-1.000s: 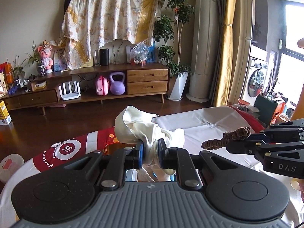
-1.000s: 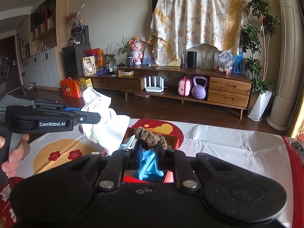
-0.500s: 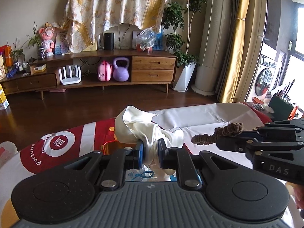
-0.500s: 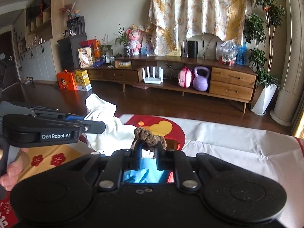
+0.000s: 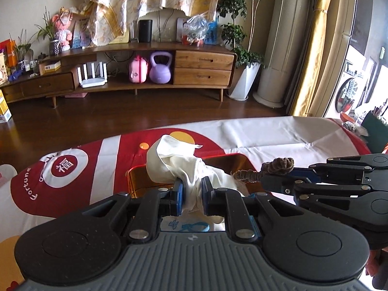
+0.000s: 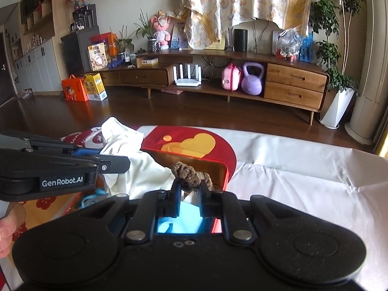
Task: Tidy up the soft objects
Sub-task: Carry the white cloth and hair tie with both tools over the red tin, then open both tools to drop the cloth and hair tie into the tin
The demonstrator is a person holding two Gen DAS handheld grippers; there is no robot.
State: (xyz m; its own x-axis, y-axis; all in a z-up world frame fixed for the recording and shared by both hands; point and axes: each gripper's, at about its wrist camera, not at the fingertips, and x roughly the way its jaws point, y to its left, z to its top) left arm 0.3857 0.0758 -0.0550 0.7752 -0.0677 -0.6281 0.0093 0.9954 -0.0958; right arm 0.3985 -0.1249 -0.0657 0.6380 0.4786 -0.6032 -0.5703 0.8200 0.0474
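My left gripper [image 5: 192, 191] is shut on a cream white cloth [image 5: 179, 160], held just over an orange-red box [image 5: 140, 181] on the table. The cloth also shows in the right wrist view [image 6: 135, 169]. My right gripper [image 6: 190, 189] is shut on a brown scrunchie [image 6: 191, 173], over the same box [image 6: 218, 167]. The scrunchie shows in the left wrist view [image 5: 274, 167], to the right of the cloth, with the right gripper [image 5: 264, 181] behind it. The left gripper [image 6: 126, 163] reaches in from the left. Blue items [image 6: 184, 223] lie inside the box under my fingers.
A red and white printed tablecloth [image 5: 266, 131] covers the table. Beyond the table edge is dark wood floor and a long wooden TV cabinet [image 6: 293, 82] with a purple kettlebell [image 6: 252, 80]. A potted plant [image 5: 242, 55] and curtains stand at the right.
Both grippers have come lower and tilted down toward the box, each still holding its item. The cloth and scrunchie now sit closer to the box opening.
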